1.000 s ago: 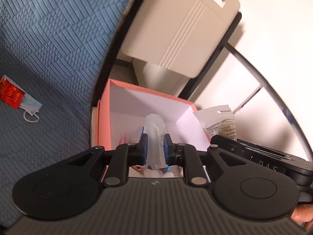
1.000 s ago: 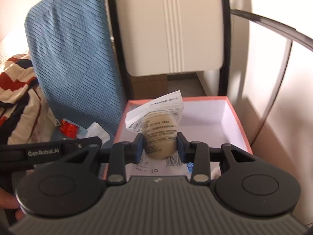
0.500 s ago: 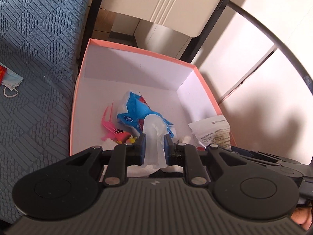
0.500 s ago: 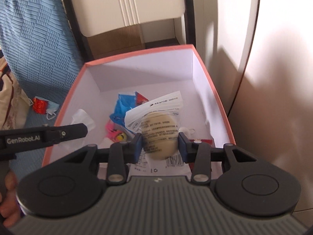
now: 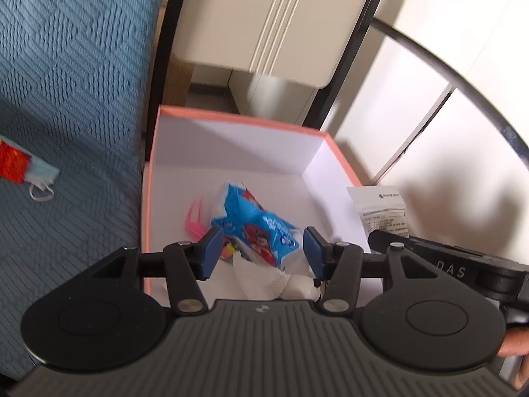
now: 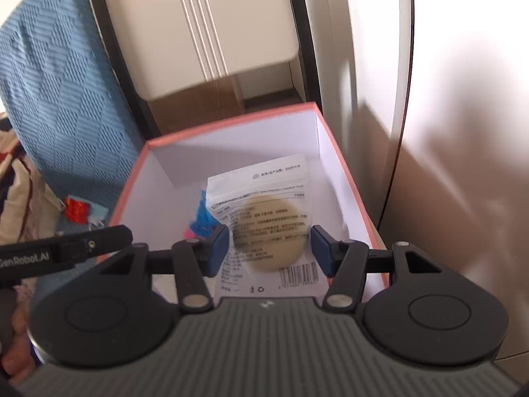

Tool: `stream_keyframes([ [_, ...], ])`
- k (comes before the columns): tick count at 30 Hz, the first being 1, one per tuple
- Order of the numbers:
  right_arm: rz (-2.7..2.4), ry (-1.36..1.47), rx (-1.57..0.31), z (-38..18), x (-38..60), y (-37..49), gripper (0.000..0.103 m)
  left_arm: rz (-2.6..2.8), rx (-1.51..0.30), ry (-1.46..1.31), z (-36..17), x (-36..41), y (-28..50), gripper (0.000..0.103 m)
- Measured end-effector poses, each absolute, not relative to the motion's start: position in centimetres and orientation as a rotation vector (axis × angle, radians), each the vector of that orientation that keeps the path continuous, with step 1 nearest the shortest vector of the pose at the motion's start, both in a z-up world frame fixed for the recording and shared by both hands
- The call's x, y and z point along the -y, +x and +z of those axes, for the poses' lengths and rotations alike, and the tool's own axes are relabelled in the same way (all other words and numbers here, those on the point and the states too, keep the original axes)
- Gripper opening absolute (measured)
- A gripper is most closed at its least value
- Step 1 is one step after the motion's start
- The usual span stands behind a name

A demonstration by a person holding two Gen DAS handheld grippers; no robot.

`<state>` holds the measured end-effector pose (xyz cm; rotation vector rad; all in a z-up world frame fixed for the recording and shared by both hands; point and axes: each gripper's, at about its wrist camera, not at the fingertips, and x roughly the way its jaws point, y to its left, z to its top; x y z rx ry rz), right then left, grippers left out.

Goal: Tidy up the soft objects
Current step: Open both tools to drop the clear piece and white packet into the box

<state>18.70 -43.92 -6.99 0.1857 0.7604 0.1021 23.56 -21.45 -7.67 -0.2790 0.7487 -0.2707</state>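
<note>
Both sets of jaws have just been opening: tissue (image 5: 261, 279) dropped below the left gripper (image 5: 259, 249) into the box (image 5: 231, 117); packet (image 6: 264, 228) (blurred) hangs loose between the right gripper's (image 6: 269, 248) parted jaws.

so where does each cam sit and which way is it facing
Left wrist: sits on the left claw, angled down into the pink box at a blue packet and white tissue; open blue pads, nothing gripped.
Right wrist: sits on the right claw, angled down into the same box; its jaws have just been opening, the puff packet loose between them.
Shared: the box, blue bedspread, each other's claw.
</note>
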Motion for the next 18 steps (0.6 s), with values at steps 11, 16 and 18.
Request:
stream_keyframes([
  [11, 0.133, 0.135, -0.609, -1.6, 40.4, 16.3, 0.077, -0.224, -0.587, -0.295, -2.0, 16.1, 18.5, 0.06],
  [16, 0.084, 0.135, -0.644, -2.6, 39.9, 16.4, 0.083, -0.202, -0.563, -0.309, -1.4, 14.1, 16.3, 0.06],
  [18, 0.096, 0.151, -0.655, -2.8, 39.7, 16.0, 0.083, -0.196, -0.561, -0.317, -1.5, 13.5, 15.6, 0.06],
])
